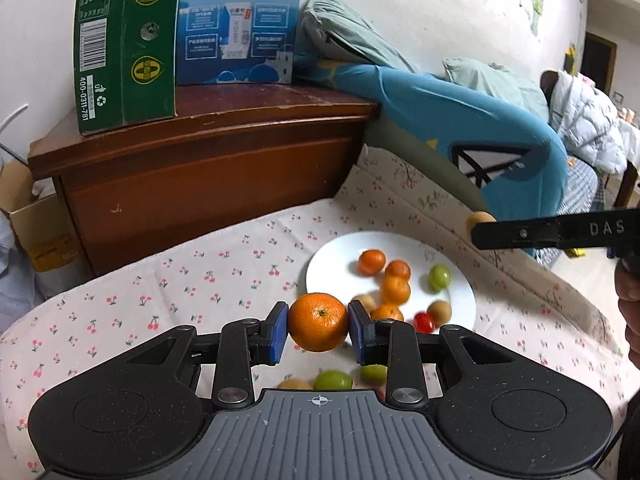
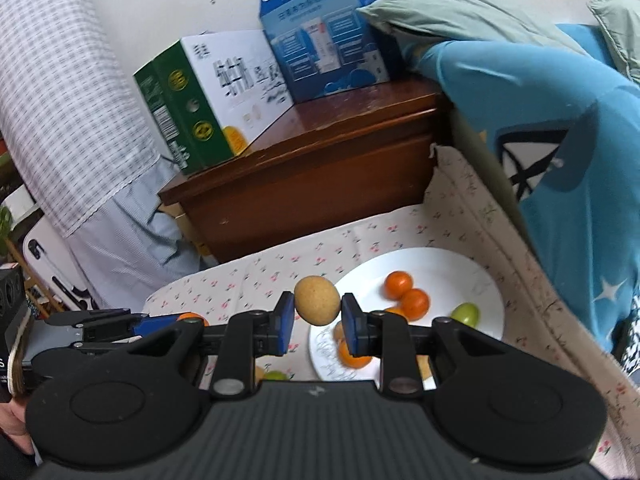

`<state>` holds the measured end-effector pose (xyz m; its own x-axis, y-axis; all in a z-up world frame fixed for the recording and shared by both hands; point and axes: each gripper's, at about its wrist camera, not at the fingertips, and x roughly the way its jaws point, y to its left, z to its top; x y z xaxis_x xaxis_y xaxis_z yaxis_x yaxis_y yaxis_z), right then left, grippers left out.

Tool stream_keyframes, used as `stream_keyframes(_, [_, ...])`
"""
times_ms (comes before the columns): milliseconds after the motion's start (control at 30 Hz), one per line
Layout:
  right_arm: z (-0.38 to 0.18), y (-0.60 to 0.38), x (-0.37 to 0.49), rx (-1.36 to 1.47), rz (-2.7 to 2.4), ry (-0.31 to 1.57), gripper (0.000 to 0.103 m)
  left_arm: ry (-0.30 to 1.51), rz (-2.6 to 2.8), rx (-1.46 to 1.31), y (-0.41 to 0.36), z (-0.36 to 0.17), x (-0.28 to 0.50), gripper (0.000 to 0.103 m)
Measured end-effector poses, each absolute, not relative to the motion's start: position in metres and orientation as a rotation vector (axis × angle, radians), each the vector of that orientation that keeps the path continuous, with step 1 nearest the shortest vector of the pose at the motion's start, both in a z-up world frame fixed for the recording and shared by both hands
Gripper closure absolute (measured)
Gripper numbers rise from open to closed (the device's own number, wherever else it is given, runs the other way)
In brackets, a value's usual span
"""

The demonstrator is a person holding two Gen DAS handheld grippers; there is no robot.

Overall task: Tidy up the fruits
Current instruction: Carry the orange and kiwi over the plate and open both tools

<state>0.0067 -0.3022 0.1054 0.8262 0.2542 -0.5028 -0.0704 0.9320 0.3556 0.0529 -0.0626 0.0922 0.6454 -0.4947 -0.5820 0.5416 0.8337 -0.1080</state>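
My left gripper (image 1: 318,322) is shut on a mandarin orange (image 1: 318,321) and holds it above the cherry-print cloth, just left of the white plate (image 1: 336,252). The plate holds several small oranges, a green fruit (image 1: 439,277), tan fruits and a red one (image 1: 423,321). Two green fruits (image 1: 333,380) and a tan one lie on the cloth under the gripper. My right gripper (image 2: 317,307) is shut on a tan longan-like fruit (image 2: 317,300), above the plate's (image 2: 440,264) left edge. It also shows in the left wrist view (image 1: 480,222) at the right.
A wooden nightstand (image 1: 208,160) with a green box (image 1: 124,44) and a blue box (image 1: 240,20) stands behind the cloth. A blue quilt (image 1: 460,120) and pillows lie to the right of the plate. Checked curtain fabric (image 2: 60,100) hangs at the left.
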Motion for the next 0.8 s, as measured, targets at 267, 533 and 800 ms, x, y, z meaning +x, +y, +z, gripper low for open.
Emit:
stream_keyframes(267, [0.1, -0.322, 0.019, 0.378, 0.125, 0.601, 0.078, 0.655, -0.57, 0.053, -0.082, 0.085, 0.073, 0.074])
stream_keyframes(533, [0.083, -0.331, 0.033, 0.467, 0.052, 0.68, 0.078, 0.696, -0.569, 0.03, -0.103, 0.07, 0.096, 0.074])
stream_keyframes(800, [0.065, -0.34, 0.046, 0.564, -0.016, 0.734, 0.078, 0.734, -0.571, 0.016, -0.118, 0.056, 0.119, 0.074])
